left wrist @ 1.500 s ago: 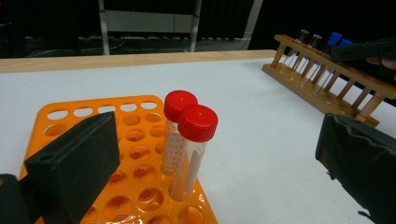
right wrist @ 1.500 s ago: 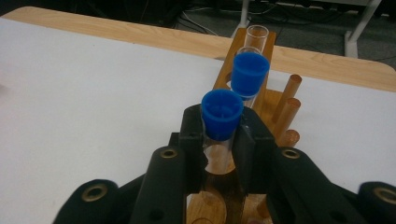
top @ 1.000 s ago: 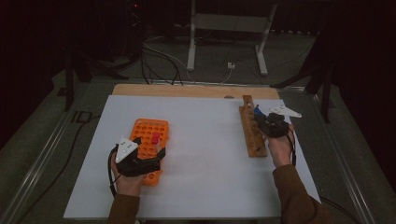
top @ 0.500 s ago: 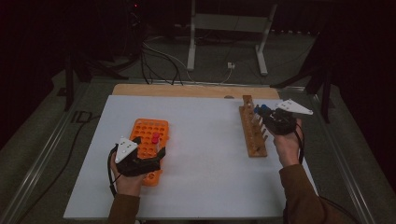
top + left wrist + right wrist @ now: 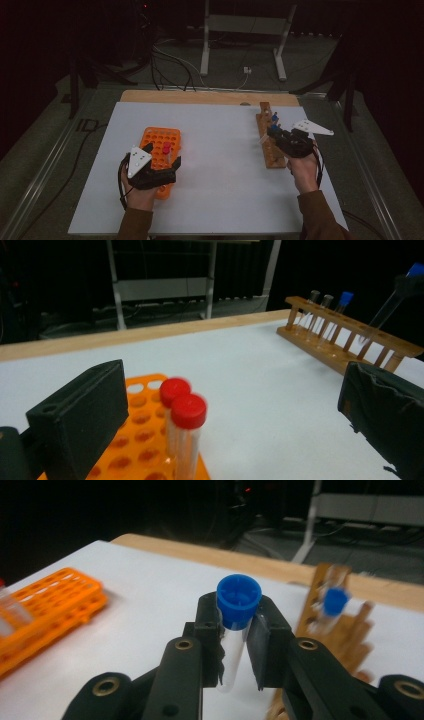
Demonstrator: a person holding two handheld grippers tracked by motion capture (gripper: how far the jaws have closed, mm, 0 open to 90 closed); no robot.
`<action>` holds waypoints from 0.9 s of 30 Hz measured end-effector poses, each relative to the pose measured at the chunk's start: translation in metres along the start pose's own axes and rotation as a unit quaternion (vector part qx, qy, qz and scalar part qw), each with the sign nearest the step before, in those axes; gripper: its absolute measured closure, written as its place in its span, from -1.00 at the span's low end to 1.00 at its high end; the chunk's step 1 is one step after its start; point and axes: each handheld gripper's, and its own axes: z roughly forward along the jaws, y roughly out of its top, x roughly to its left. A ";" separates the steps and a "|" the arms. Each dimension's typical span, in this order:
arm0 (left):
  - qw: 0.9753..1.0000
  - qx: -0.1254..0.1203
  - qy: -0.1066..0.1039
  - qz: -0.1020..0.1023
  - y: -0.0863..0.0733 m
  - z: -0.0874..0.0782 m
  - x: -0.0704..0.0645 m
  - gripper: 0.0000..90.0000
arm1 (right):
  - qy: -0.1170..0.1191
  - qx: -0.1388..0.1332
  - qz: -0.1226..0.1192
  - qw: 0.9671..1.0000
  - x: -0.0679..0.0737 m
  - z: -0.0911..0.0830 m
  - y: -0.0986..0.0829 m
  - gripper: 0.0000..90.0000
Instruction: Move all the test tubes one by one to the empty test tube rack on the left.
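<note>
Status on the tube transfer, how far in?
Done: two red-capped tubes stand in the orange rack. In hand: the right gripper clamps a blue-capped tube, lifted above the wooden rack; the left gripper sits open around the orange rack. Left: this tube isn't placed, and another blue-capped tube plus others remain in the wooden rack.
</note>
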 end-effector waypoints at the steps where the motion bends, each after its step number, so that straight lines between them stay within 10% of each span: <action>1: 1.000 -0.002 -0.003 0.004 0.002 0.000 -0.002 -0.99 | 0.003 0.003 0.001 1.000 0.002 0.000 -0.003 0.70; 14: 0.994 -0.013 -0.085 0.067 0.019 0.014 -0.044 -0.99 | 0.034 0.033 -0.033 0.998 0.026 0.005 -0.018 0.70; 27: 0.990 0.041 -0.116 0.073 0.010 0.059 -0.084 -0.97 | 0.097 0.054 -0.041 0.993 0.063 0.013 -0.021 0.69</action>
